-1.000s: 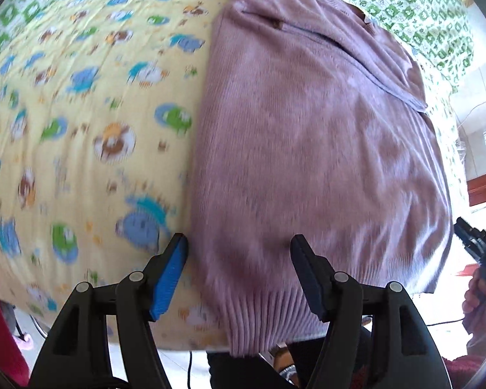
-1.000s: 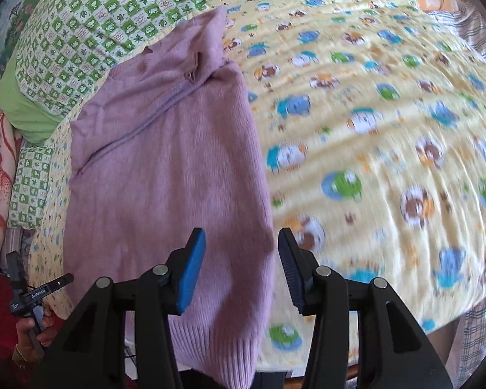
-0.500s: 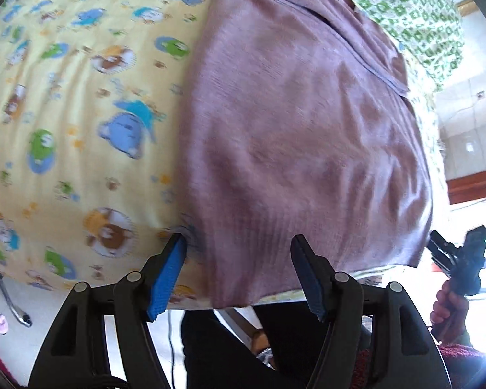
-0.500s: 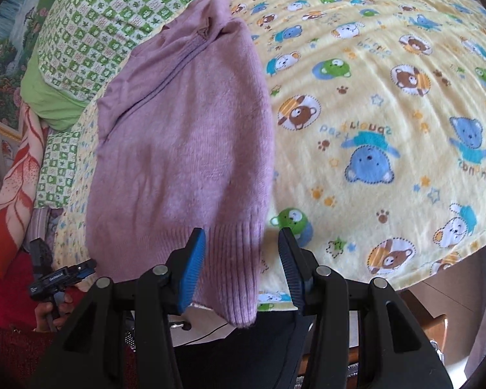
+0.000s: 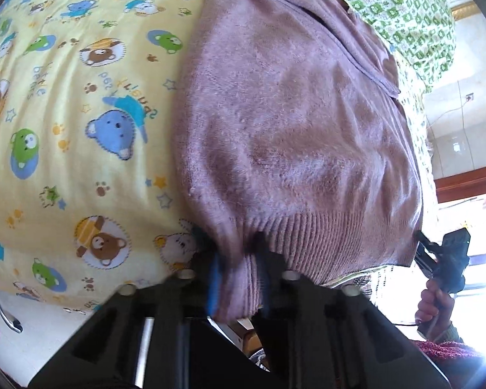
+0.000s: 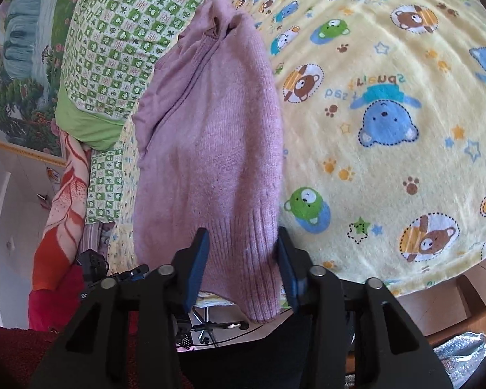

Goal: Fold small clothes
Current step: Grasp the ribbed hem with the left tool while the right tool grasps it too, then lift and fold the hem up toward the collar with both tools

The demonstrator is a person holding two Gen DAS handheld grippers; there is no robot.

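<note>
A mauve knitted sweater (image 5: 291, 129) lies flat on a yellow bear-print blanket (image 5: 81, 129), ribbed hem toward me. My left gripper (image 5: 238, 272) is shut on the hem's left corner, and the knit bunches between its blue pads. In the right wrist view the same sweater (image 6: 217, 149) runs away from my right gripper (image 6: 241, 240). Its jaws are closing and straddle the hem's right corner, with the rib between them still flat and unpinched. Each gripper shows small in the other's view: the right gripper (image 5: 437, 253) in a hand, the left gripper (image 6: 113, 272) low beside the bed.
A green checked pillow (image 6: 113, 32) lies past the sweater's collar, with an orange patterned blanket (image 6: 64, 201) beside it. The bed edge drops off just under both grippers. A wooden chair (image 6: 469, 308) stands low at the right. A framed painting (image 6: 16, 64) hangs behind.
The left jaws went from wide open to shut on the hem's corner. The right gripper dropped closer to the hem and its jaws narrowed around the other corner.
</note>
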